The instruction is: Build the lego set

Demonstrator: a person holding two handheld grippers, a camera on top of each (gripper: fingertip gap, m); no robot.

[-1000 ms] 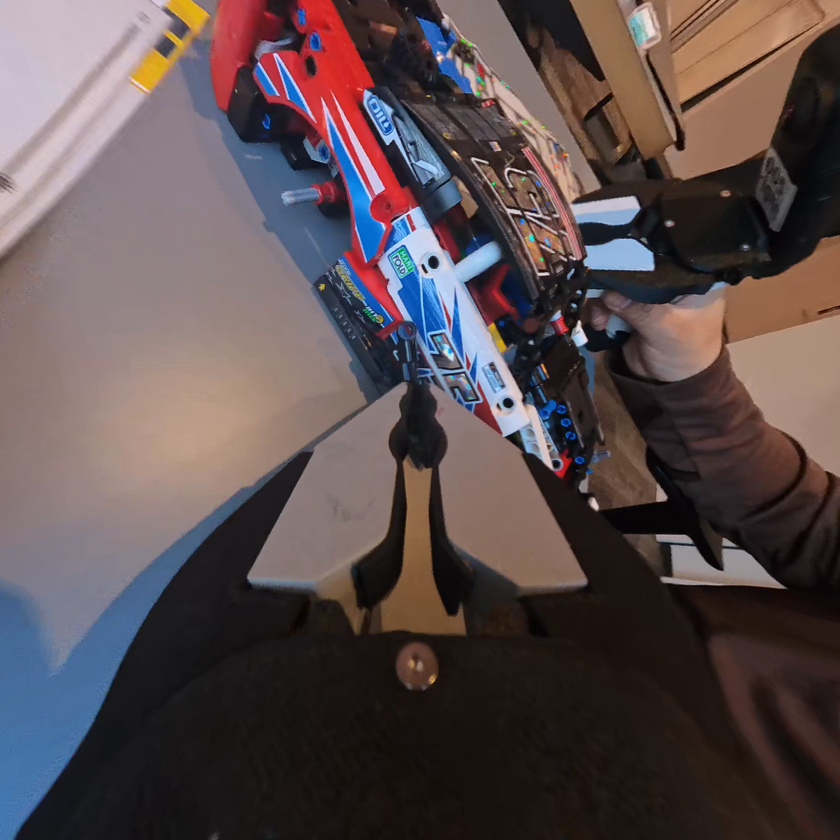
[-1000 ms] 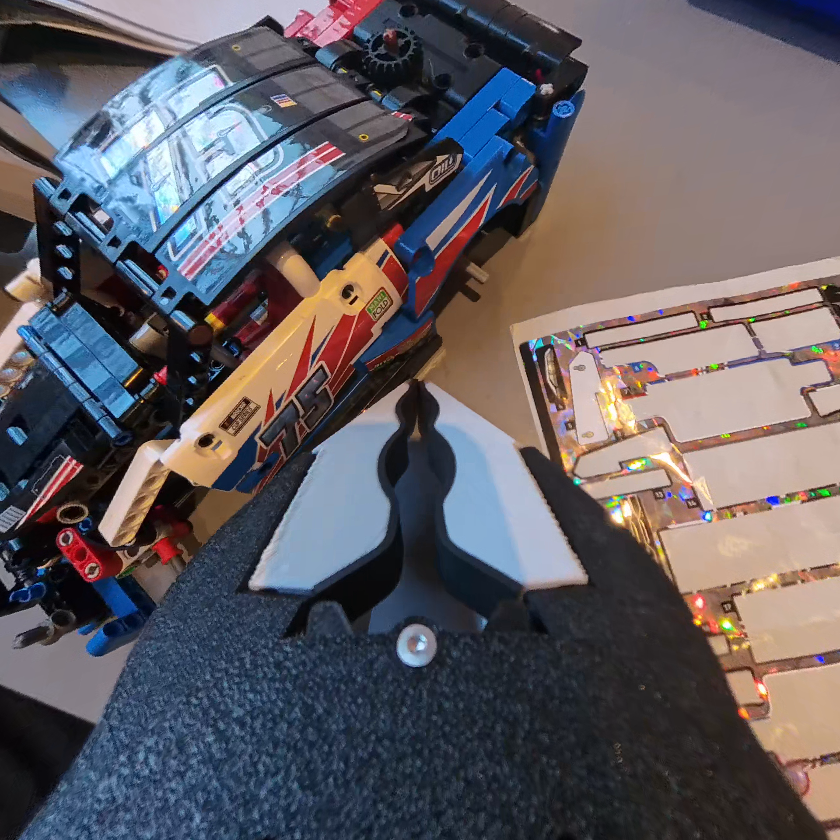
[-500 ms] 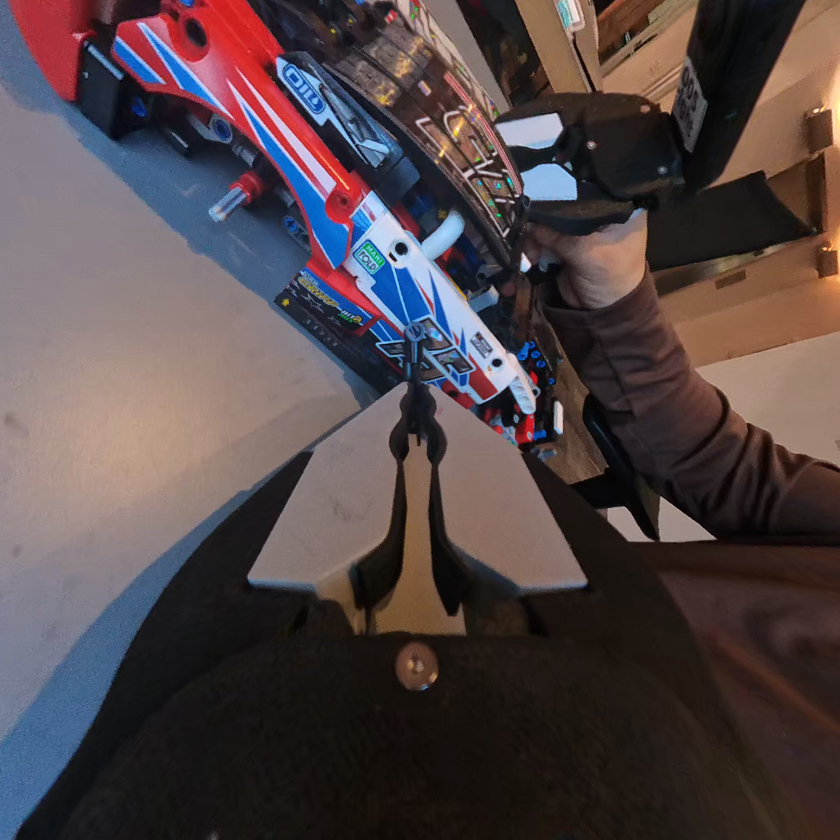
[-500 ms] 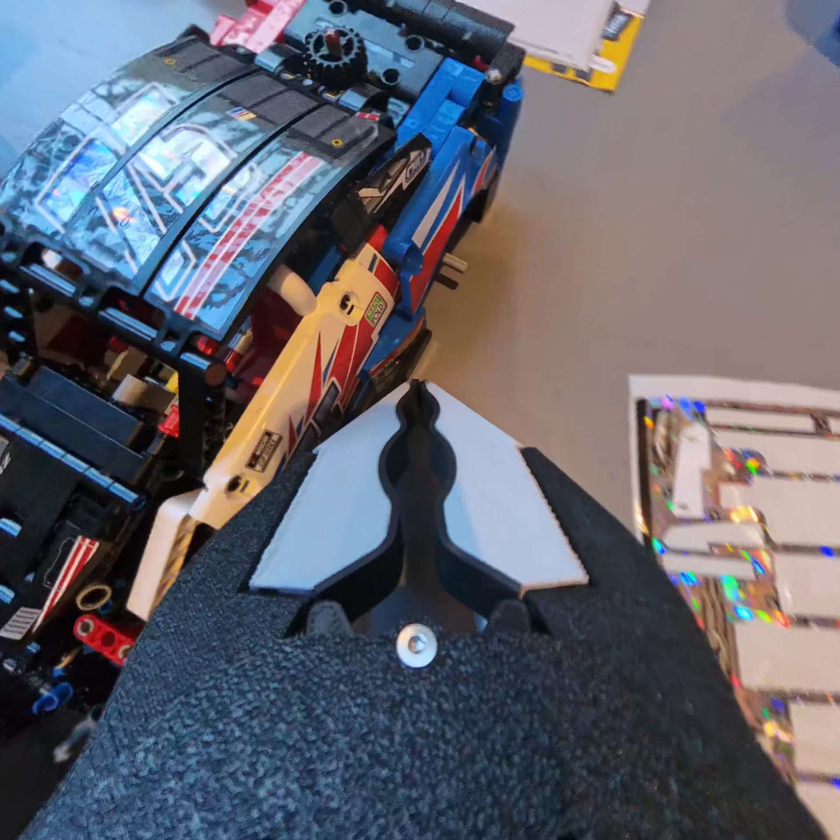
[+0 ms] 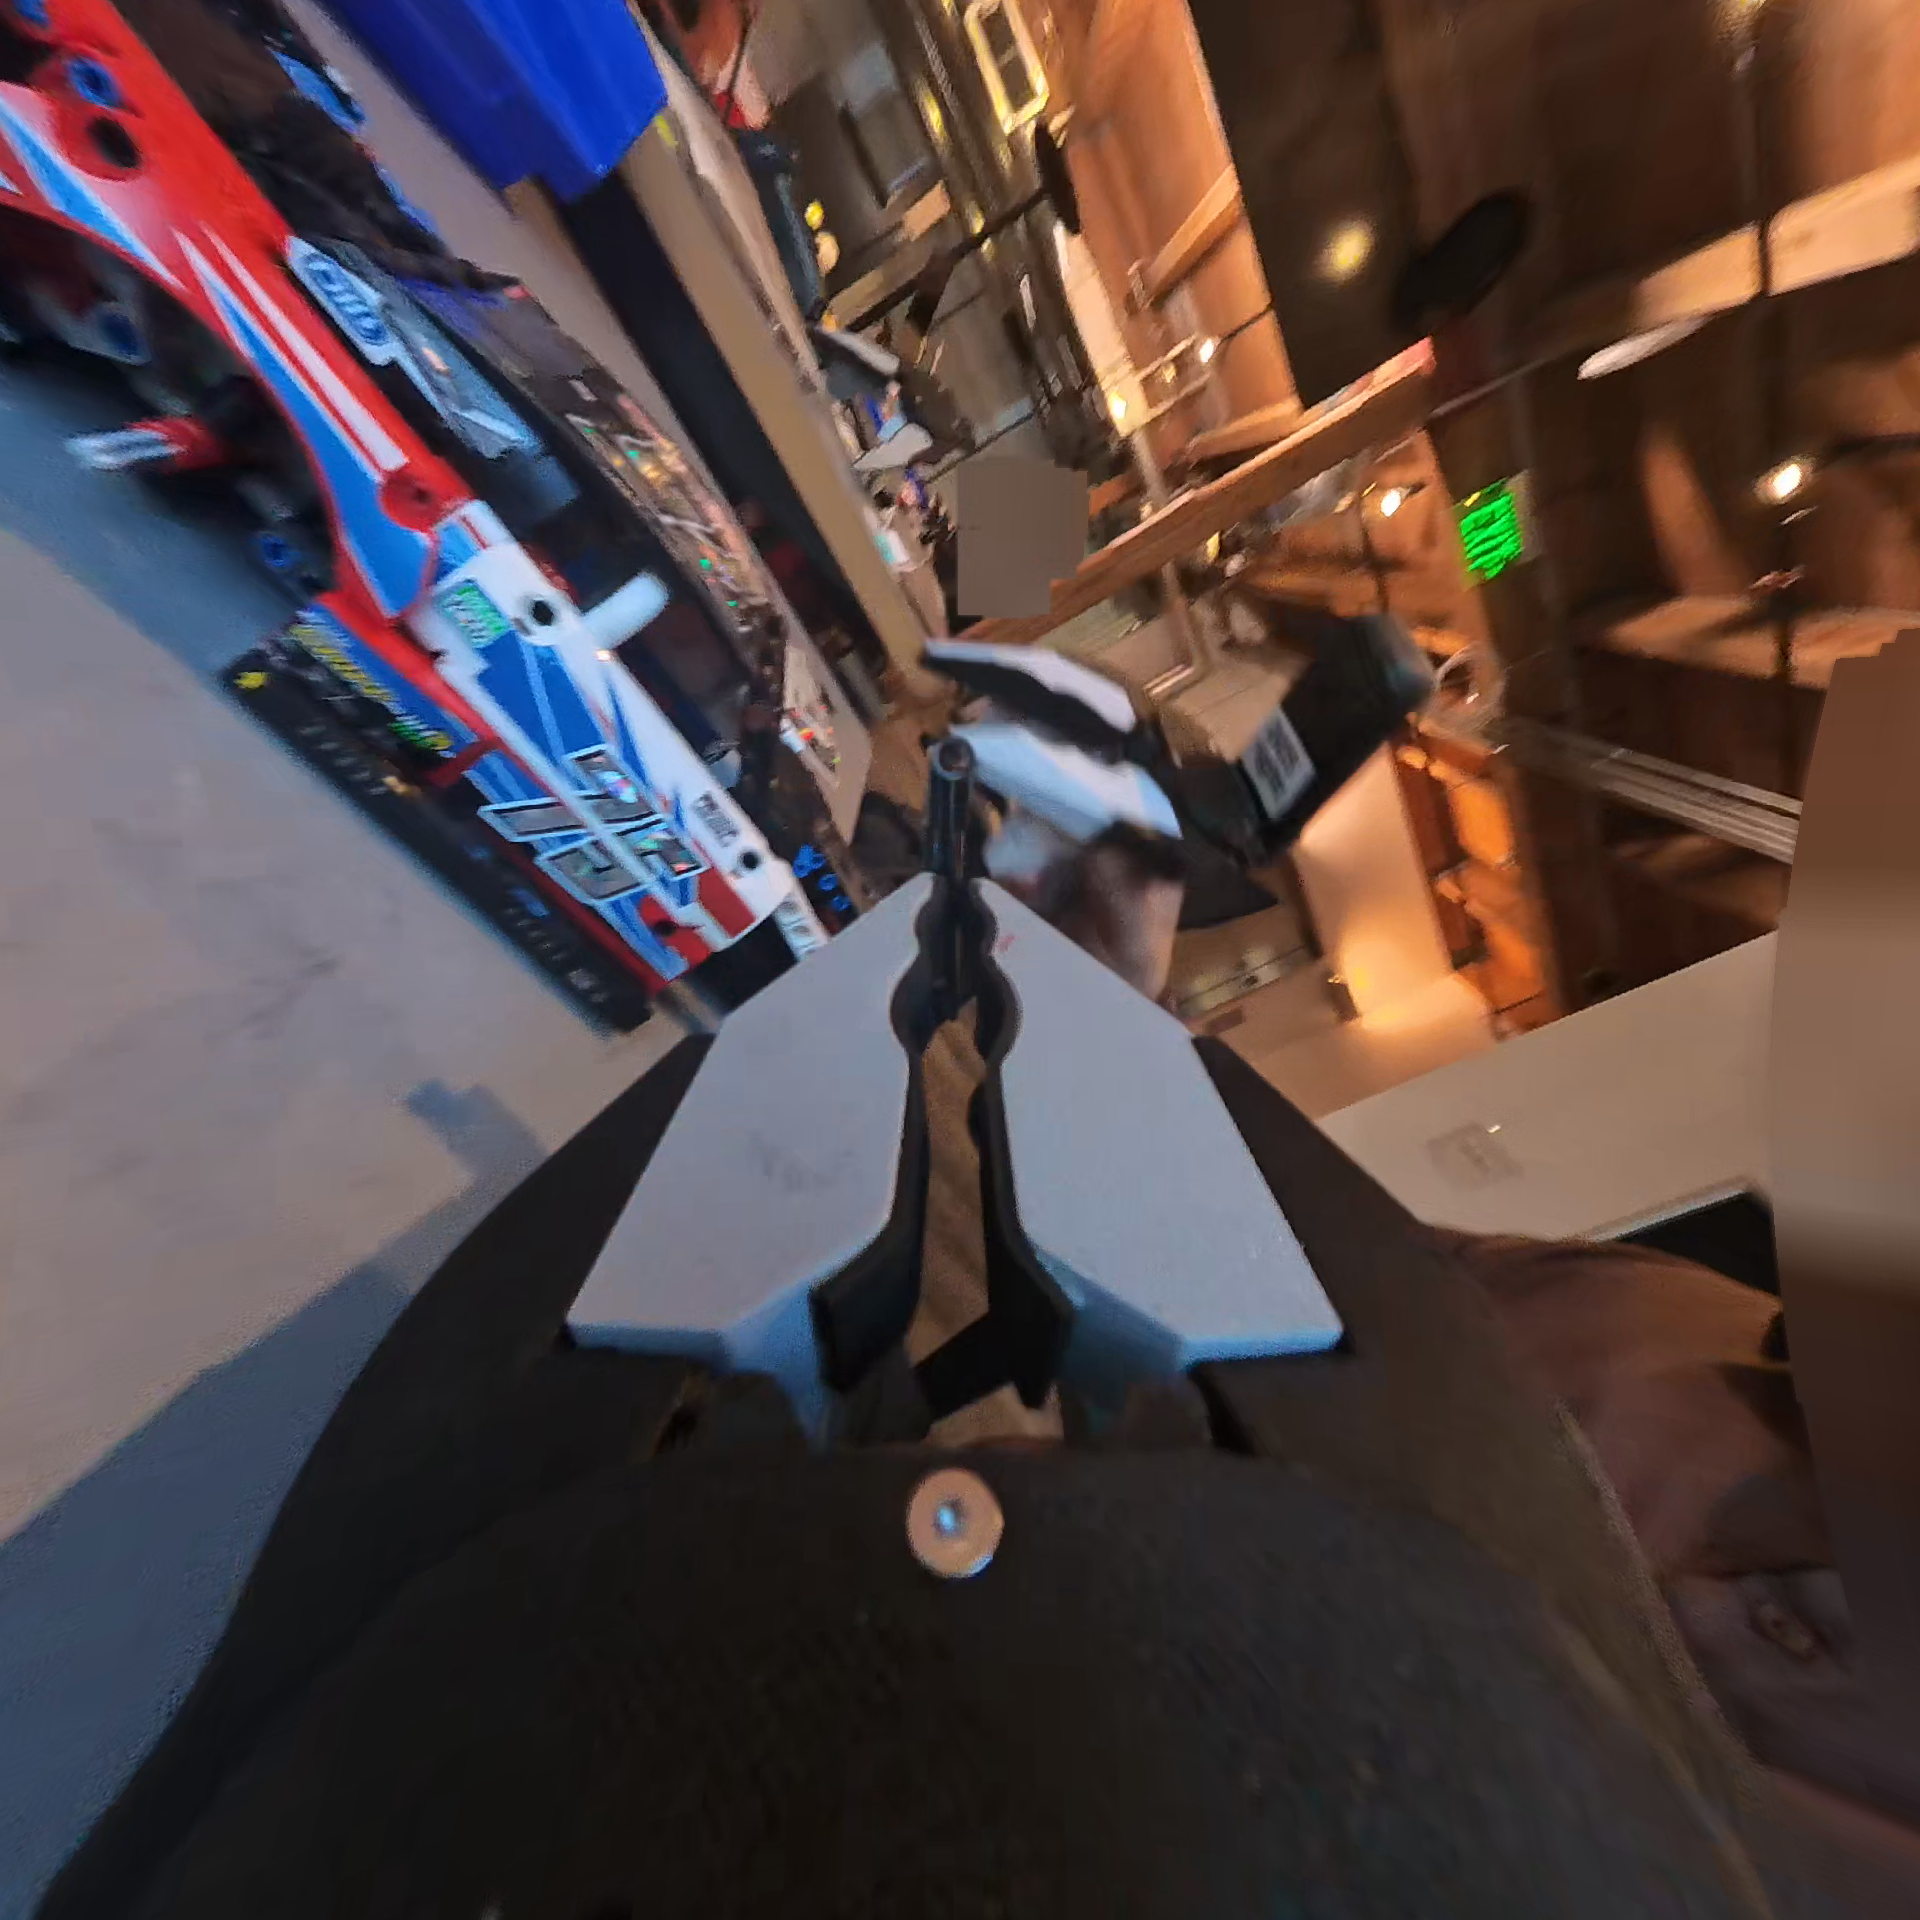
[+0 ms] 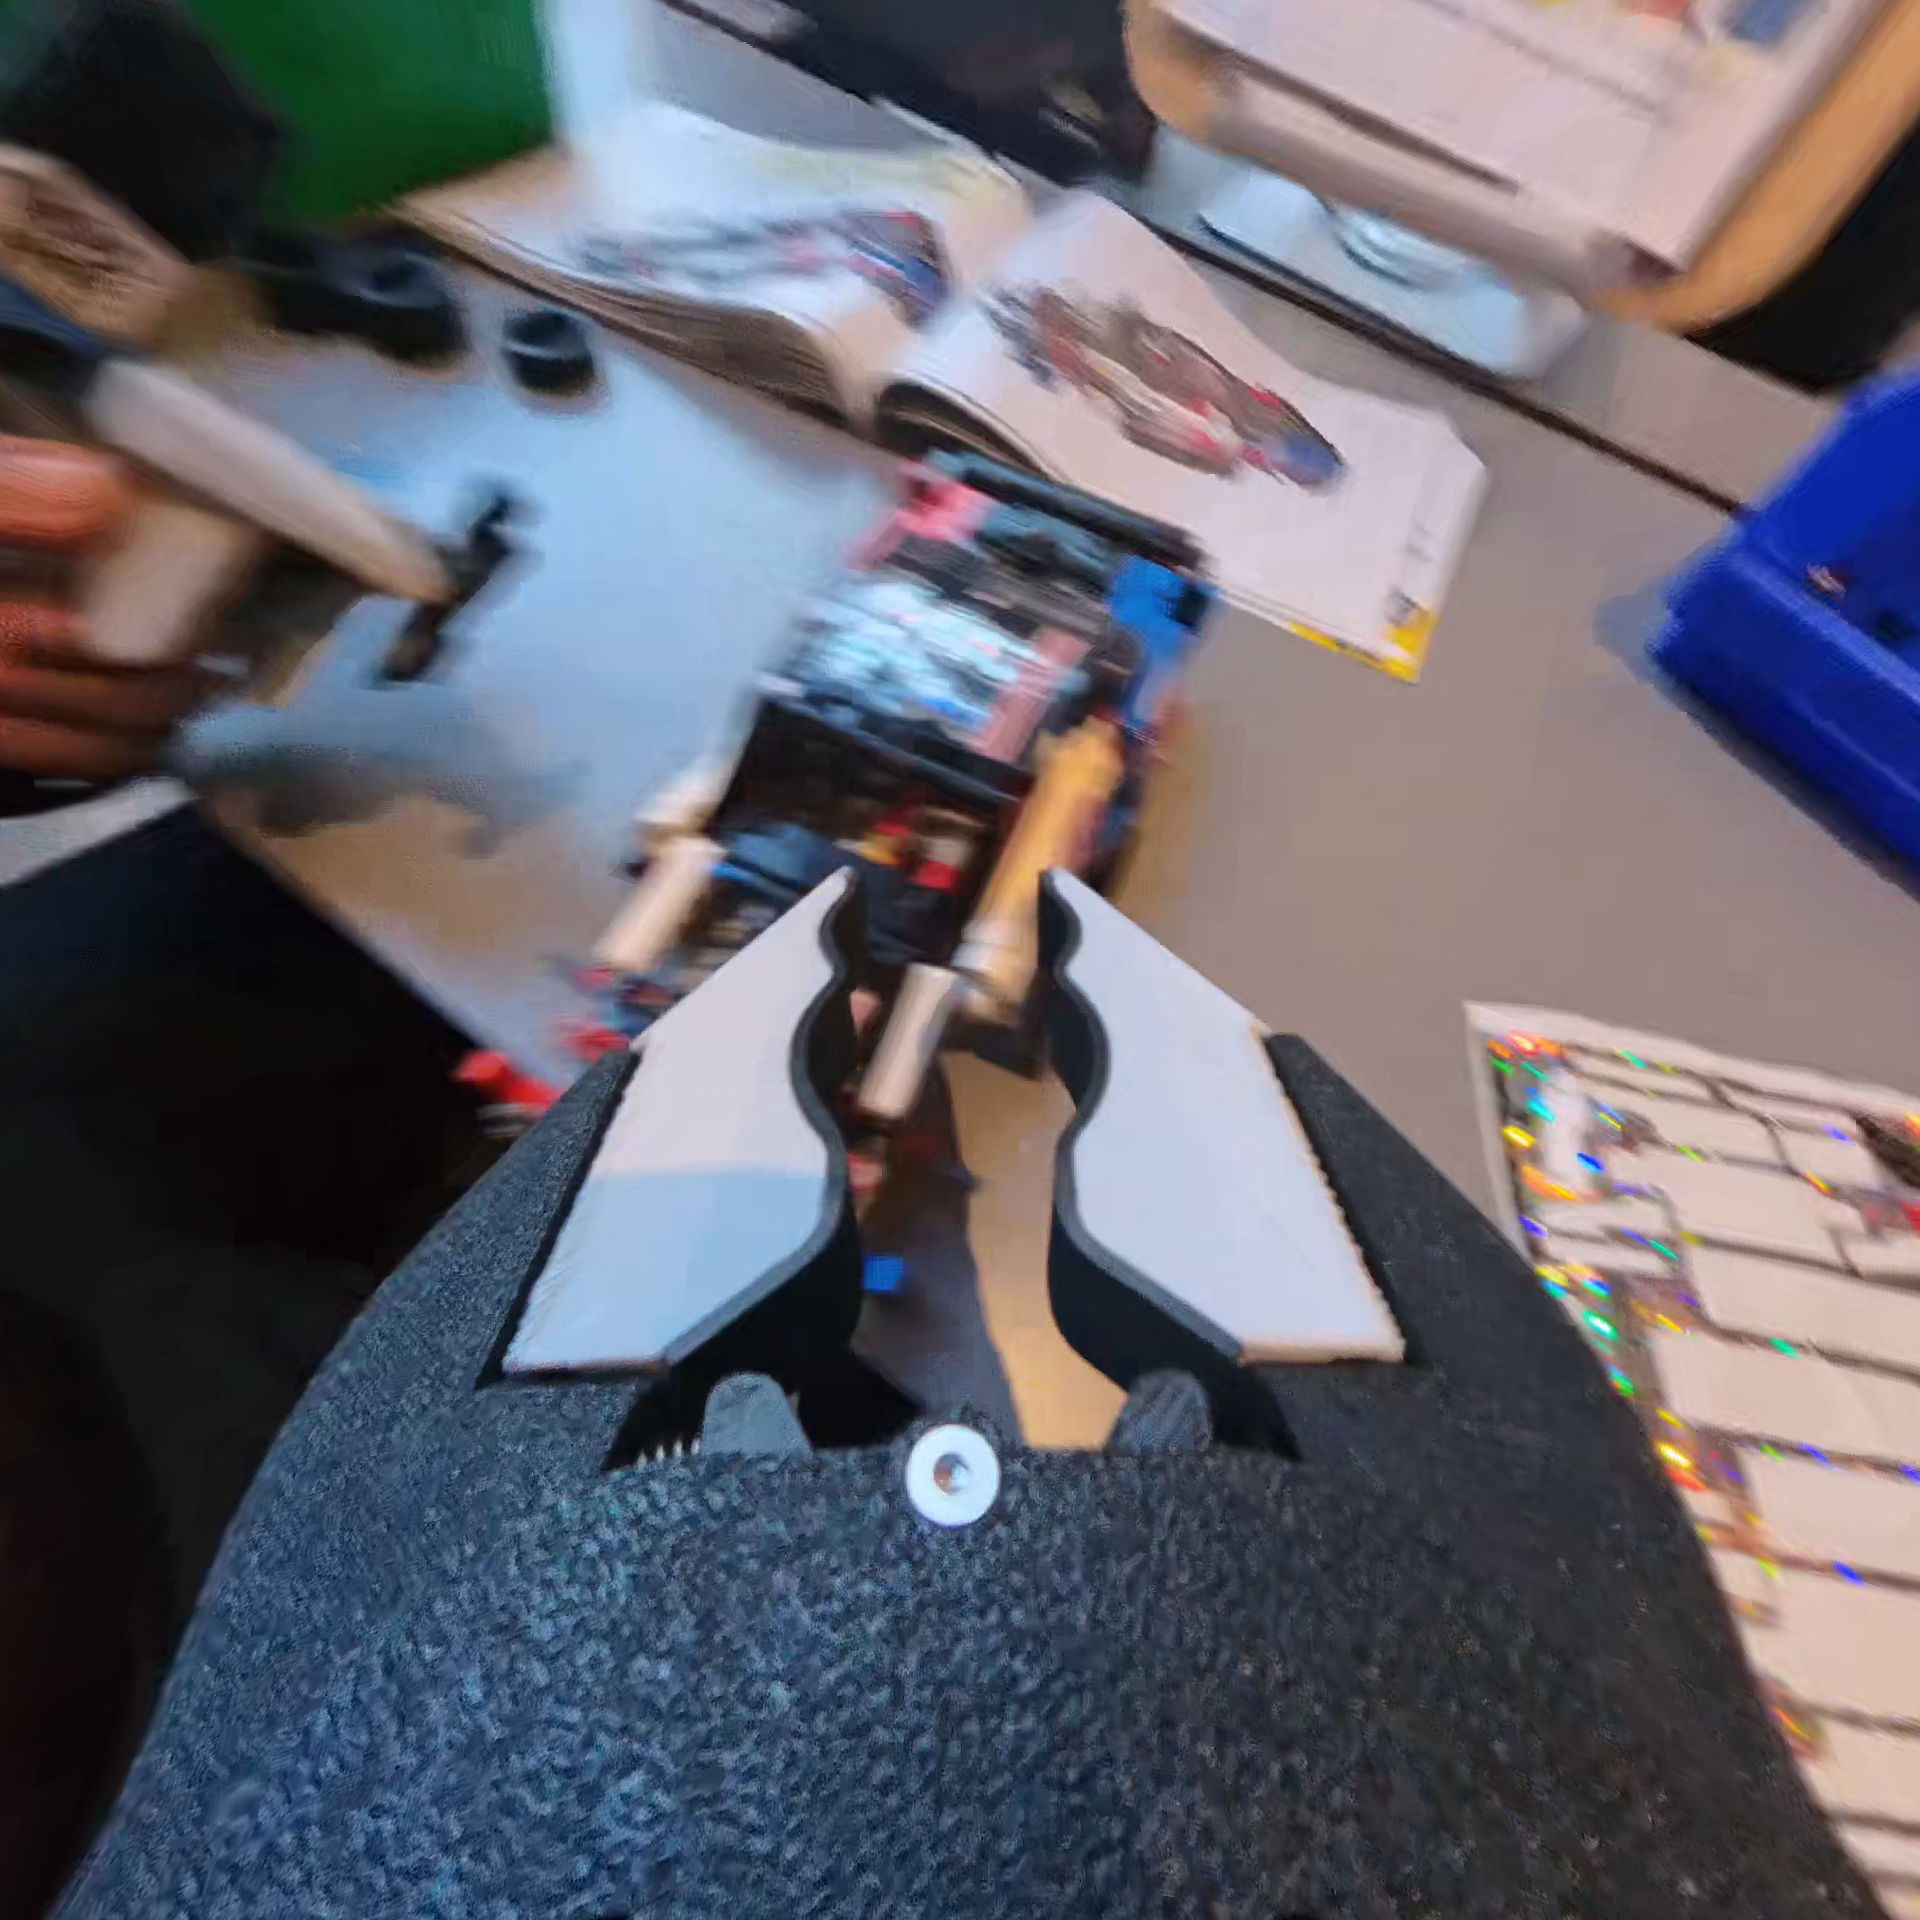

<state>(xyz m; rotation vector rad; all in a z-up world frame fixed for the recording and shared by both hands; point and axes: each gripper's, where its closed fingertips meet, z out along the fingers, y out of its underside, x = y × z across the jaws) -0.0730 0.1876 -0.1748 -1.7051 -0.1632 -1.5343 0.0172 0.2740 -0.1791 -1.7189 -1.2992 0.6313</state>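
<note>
A red, white and blue lego race car with a black roof lies on the grey table; it also shows, blurred, in the right wrist view. My left gripper is shut on a small black pin piece that sticks out past its tips, held in the air to the right of the car's rear. It shows in the right wrist view at far left with the black piece. My right gripper is open and empty, behind the car's rear; it shows in the left wrist view.
An open instruction booklet lies beyond the car. A holographic sticker sheet lies at the right. A blue bin stands at the far right. A person's hand holds the left gripper. My right fingertips sit around 12 centimeters from my left ones.
My right gripper has opened and pulled back from the car's side to behind its rear. My left gripper has swung away from the car's side panel, still holding the black piece.
</note>
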